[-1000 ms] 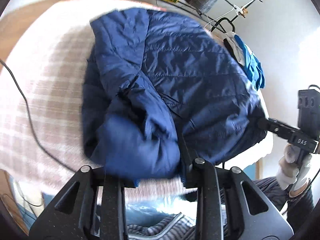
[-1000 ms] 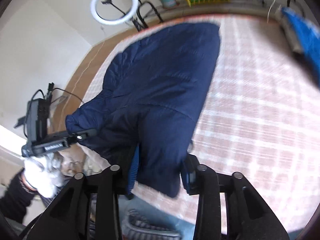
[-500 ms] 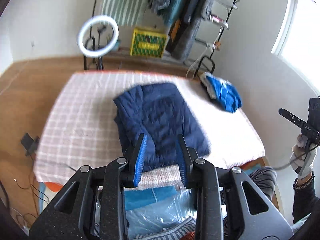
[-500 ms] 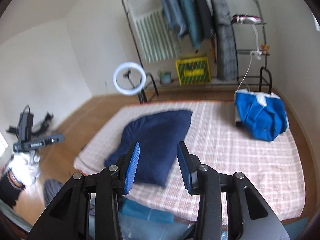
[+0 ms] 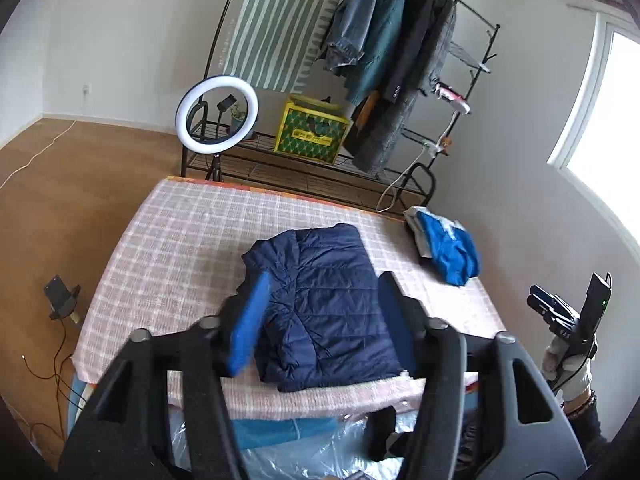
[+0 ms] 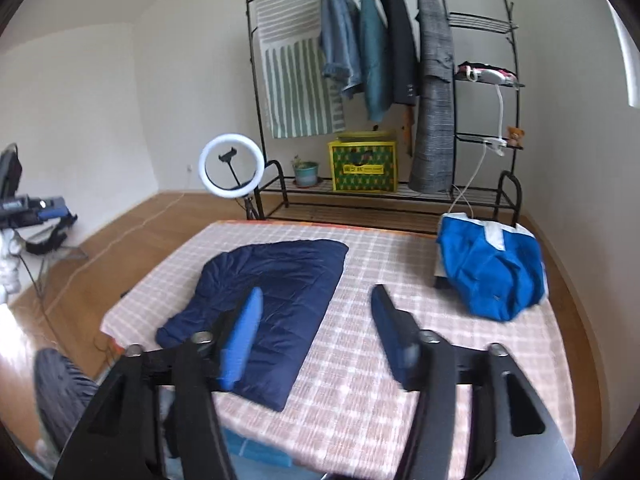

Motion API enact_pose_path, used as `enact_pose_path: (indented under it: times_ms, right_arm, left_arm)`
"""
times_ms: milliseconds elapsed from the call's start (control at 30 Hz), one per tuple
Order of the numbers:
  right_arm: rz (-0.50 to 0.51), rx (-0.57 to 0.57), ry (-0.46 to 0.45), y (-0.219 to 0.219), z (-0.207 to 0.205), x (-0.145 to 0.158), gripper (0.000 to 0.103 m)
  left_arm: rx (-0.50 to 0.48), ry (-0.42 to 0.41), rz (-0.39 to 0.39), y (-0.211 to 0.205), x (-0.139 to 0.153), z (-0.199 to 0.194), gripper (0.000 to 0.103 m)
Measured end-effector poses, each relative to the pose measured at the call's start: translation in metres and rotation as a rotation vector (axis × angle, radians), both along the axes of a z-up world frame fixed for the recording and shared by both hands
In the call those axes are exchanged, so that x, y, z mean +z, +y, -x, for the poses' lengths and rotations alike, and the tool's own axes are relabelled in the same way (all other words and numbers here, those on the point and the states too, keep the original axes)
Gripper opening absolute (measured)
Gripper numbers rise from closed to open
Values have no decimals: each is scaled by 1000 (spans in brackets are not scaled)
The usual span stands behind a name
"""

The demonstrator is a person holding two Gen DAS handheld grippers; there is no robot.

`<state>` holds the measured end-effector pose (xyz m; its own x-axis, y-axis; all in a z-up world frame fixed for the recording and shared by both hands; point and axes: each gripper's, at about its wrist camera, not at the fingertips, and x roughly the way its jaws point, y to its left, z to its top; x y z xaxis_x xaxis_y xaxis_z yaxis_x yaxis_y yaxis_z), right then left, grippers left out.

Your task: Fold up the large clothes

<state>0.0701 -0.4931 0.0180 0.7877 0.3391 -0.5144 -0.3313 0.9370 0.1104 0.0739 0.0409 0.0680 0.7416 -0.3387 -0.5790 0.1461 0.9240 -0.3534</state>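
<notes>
A navy quilted jacket (image 5: 324,304) lies folded on the checked bed cover (image 5: 180,248); it also shows in the right wrist view (image 6: 276,300). My left gripper (image 5: 324,312) is open and empty, held back above the near bed edge. My right gripper (image 6: 316,328) is open and empty, also pulled back from the bed. The right gripper shows at the right edge of the left wrist view (image 5: 560,312), the left gripper at the left edge of the right wrist view (image 6: 28,208).
A bright blue garment (image 5: 448,252) lies at the bed's far right corner (image 6: 492,276). Beyond the bed stand a ring light (image 5: 218,114), a clothes rack (image 6: 384,60) with hanging clothes and a yellow crate (image 6: 363,166). Wooden floor lies to the left.
Both grippers have let go of the jacket, opened wider and drawn back and up from the bed. The jacket now lies folded and still.
</notes>
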Motion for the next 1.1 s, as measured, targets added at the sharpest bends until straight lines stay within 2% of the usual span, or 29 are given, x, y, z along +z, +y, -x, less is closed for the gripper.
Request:
enact_pose_path:
  times_ms: [133, 200, 233, 267, 300, 400, 533, 633, 767, 867, 1000, 1100]
  right_arm:
    - [-39, 19, 51, 16, -45, -38, 66]
    - [-64, 27, 100, 29, -72, -57, 62]
    - [-76, 26, 115, 34, -82, -64, 47]
    - [-96, 33, 141, 41, -97, -73, 33]
    - [-107, 41, 155, 46, -103, -79, 29]
    - [-106, 73, 188, 70, -137, -98, 28]
    - [-57, 139, 229, 106, -177, -128, 28]
    - [10, 146, 286, 127, -202, -162, 28]
    - [128, 135, 360, 145, -224, -207, 28]
    - [168, 122, 408, 148, -230, -233, 28]
    - [197, 116, 410, 145, -225, -233, 27]
    - [163, 108, 394, 135, -217, -220, 28]
  left_arm:
    - [-2, 43, -5, -23, -55, -33, 58]
    - [-6, 62, -1, -34, -88, -54, 58]
    - [-10, 78, 8, -40, -106, -66, 57]
    - [-17, 92, 13, -45, -120, -74, 48]
    - [-35, 110, -1, -53, -139, -89, 38]
    - [-46, 144, -70, -70, -181, -117, 31]
    - [-47, 246, -75, -76, -237, -150, 31]
    - [-57, 339, -113, -78, -272, -163, 31]
    - [-99, 355, -203, -85, -298, -163, 31]
    - [-99, 355, -150, -75, -306, -161, 33]
    - [-85, 362, -141, -68, -301, -156, 33]
    - [-42, 368, -75, -54, -288, -159, 34]
